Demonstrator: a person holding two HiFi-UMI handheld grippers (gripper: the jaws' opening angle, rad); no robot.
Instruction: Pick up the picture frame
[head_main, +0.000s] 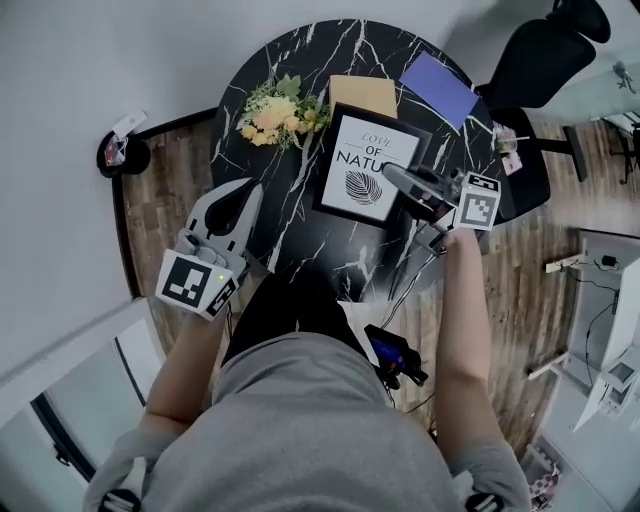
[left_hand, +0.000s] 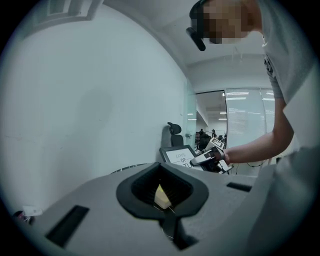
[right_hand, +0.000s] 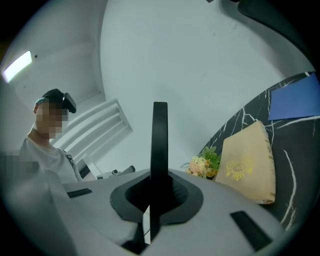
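Round black marble table (head_main: 290, 245), white-veined, on a wood-plank floor (head_main: 185, 175) beside a plain white wall (head_main: 90, 60). Black office chair (head_main: 545, 55) behind the far right rim. Glass partitions and ceiling lights deeper in the room, caught in the left gripper view. Small black round stand (head_main: 122, 152) on the floor to the left.

Along the table's far side, left to right: bunch of yellow and white flowers (head_main: 275, 112), tan flat packet (head_main: 364, 95) with a gold emblem, blue sheet (head_main: 440, 88). All three lying on the marble just beyond the picture frame (head_main: 365, 165).

Black-rimmed frame with a leaf print, over the table's middle, pinched at its right edge by the right gripper (head_main: 392, 176). Jaws closed tight on the rim, with the dark edge standing straight up between them in the right gripper view. Frame tilted, print side turned up and towards the left. Contact between its lower edge and the marble: not clear.

Right gripper's marker cube (head_main: 478, 203) and body hiding the frame's right rim from above. Left gripper (head_main: 243, 195) over the near left rim, well apart from the frame, jaws together and holding nothing. Person in a grey shirt (head_main: 300, 430) at the near side.
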